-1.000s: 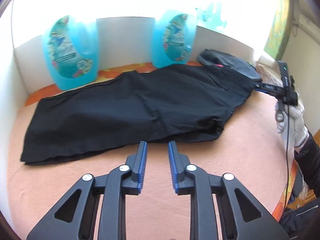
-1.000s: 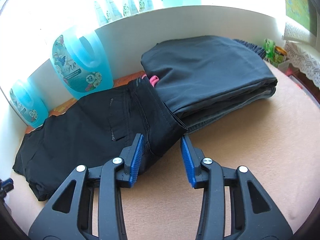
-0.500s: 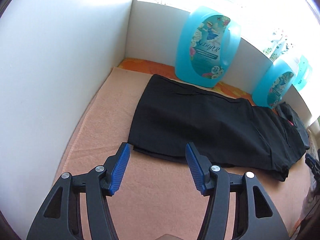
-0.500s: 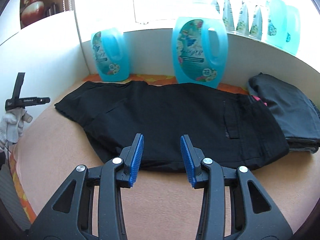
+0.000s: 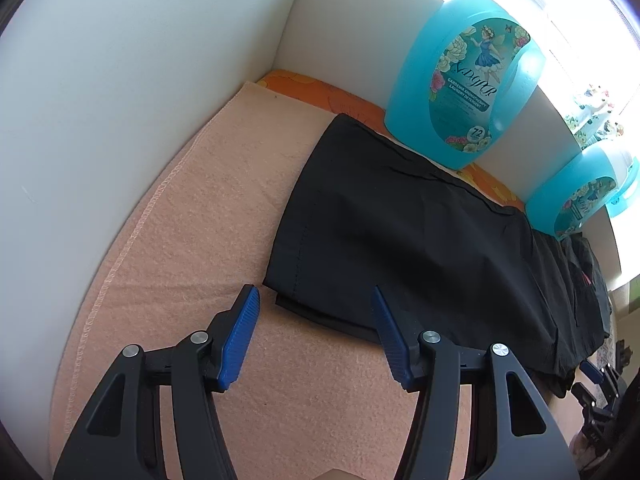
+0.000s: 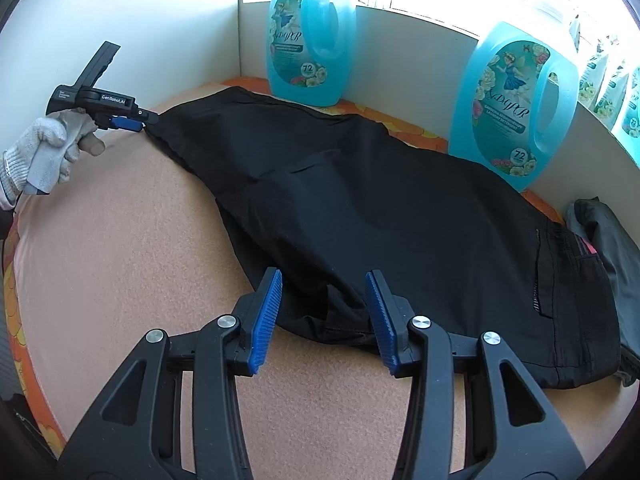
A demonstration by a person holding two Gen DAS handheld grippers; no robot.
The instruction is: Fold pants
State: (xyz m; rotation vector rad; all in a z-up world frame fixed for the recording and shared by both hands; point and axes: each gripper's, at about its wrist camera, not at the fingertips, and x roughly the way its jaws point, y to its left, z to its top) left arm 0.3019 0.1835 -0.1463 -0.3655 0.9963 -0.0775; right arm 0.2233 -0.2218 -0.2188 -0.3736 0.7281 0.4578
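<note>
The black pants (image 6: pixel 380 208) lie flat along the peach blanket (image 6: pixel 132 264), already doubled leg over leg, waist toward 3 o'clock in the right wrist view and hems toward 10 o'clock. This lengthwise layout judged as preparation for a cross fold: hem end carried over toward the waist.

A second folded dark garment (image 6: pixel 608 232) rests at 3 o'clock, touching the waistband, probably a finished item set aside. Two blue laundry detergent bottles (image 6: pixel 514 108) stand against the white wall (image 5: pixel 140 80) at 12 to 1 o'clock, clear of the fold path.

Left gripper (image 5: pixel 316 336): jaws apart, nothing between the pads. In its own view the hem corner of the pants sits at 12 o'clock, just ahead of the fingertips, and the tool pitches steeply downward. In the right wrist view the gloved left hand (image 6: pixel 44 152) holds it at 10 o'clock, its tip at the hem.

Right gripper (image 6: pixel 324 316): jaws opening, straddling the near edge of the pants at mid-length; pads not pressing the cloth. Tool angled down toward the blanket
</note>
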